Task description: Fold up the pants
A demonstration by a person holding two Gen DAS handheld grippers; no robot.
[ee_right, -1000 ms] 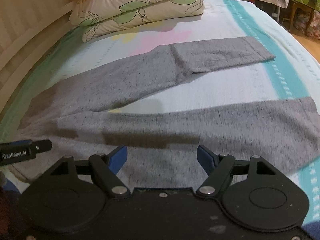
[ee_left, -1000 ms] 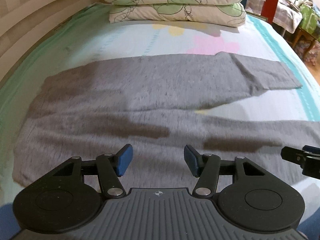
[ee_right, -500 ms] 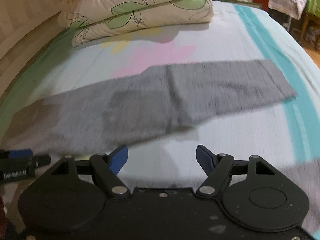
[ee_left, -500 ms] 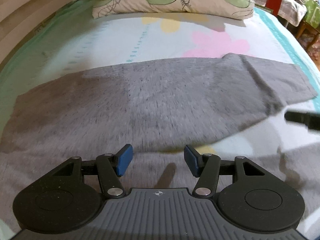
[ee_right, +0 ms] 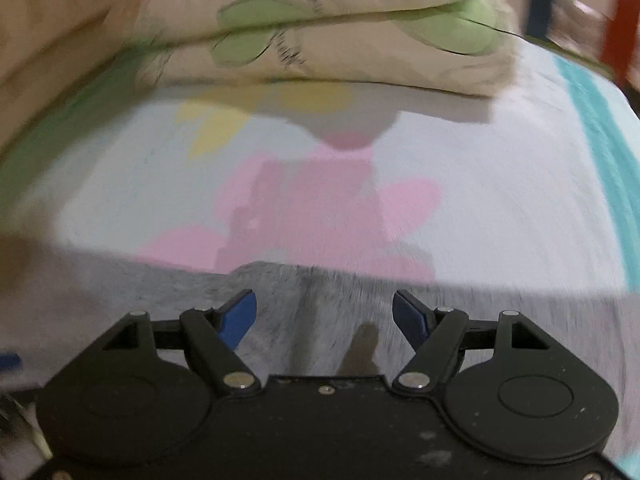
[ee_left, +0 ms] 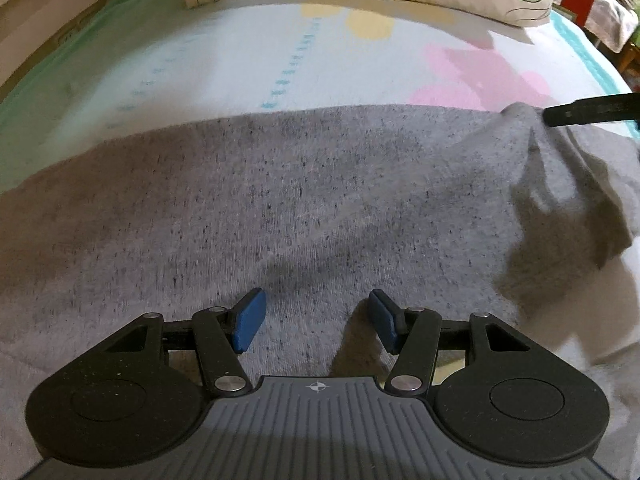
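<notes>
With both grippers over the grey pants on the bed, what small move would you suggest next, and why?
Probably lower the right gripper onto the far edge of the grey pants and close. Its jaws stand open with nothing pinched, and that edge lies just ahead of them; the left gripper is open too.

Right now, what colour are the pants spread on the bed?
Heathered grey knit pants with darker flecks; the left wrist view shows them best.
</notes>
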